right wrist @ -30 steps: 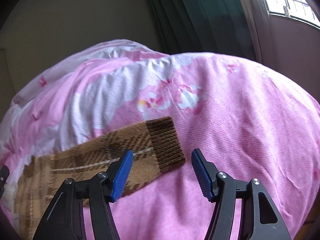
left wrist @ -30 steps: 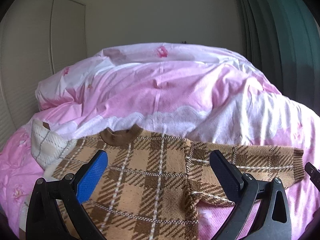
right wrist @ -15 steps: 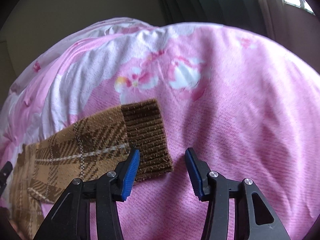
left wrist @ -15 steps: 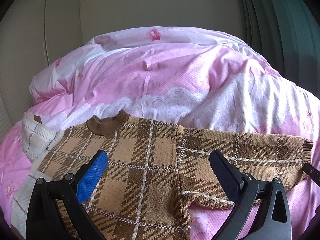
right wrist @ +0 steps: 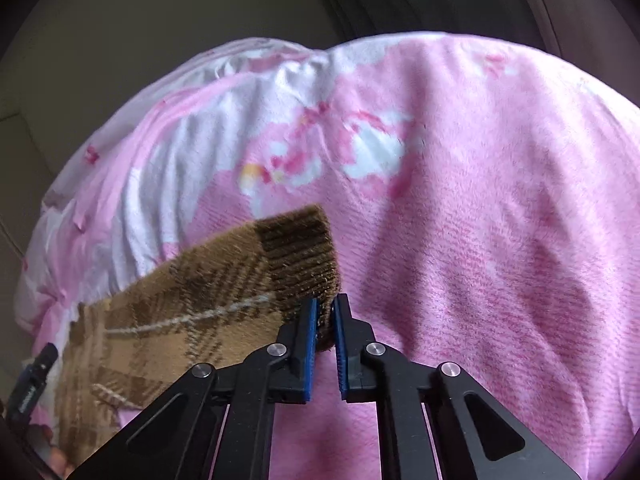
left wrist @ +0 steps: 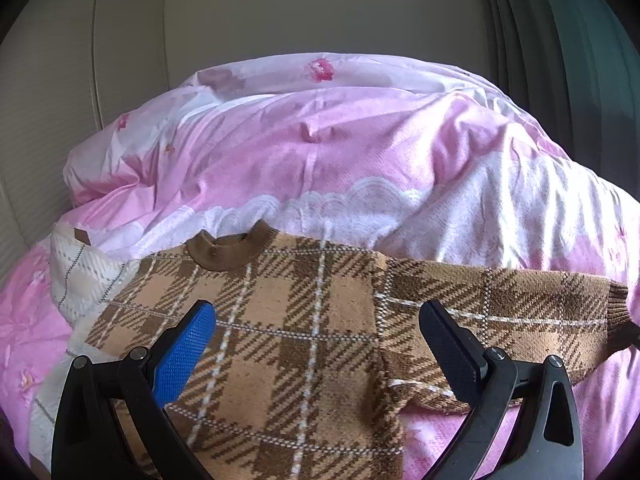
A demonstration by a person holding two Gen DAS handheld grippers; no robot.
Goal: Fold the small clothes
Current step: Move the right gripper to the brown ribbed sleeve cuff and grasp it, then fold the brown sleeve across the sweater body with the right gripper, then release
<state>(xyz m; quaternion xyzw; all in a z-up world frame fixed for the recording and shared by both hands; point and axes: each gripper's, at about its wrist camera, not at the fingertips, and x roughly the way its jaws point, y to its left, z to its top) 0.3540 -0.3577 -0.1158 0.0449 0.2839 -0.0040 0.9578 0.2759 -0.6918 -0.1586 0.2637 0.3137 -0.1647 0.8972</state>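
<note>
Your right gripper [right wrist: 325, 312] has its jaws pinched narrow on the dark ribbed cuff [right wrist: 302, 252] of the sweater [left wrist: 280, 340], the near corner of the cuff caught between the blue pads [right wrist: 310, 344]. The sleeve [right wrist: 192, 304] runs from there to the left across the pink quilt [right wrist: 480, 220]. Your left gripper [left wrist: 320, 332] hangs over the sweater's chest with jaws wide and nothing between them; one pad is over the plaid front, the other over the sleeve near the armpit. The sweater lies flat, front up, brown collar [left wrist: 224, 252] toward the heaped quilt behind it. A white plaid garment [left wrist: 80, 276] sticks out from under its left shoulder. A grey wall and dark curtain [left wrist: 560, 60] stand beyond the bed.
</note>
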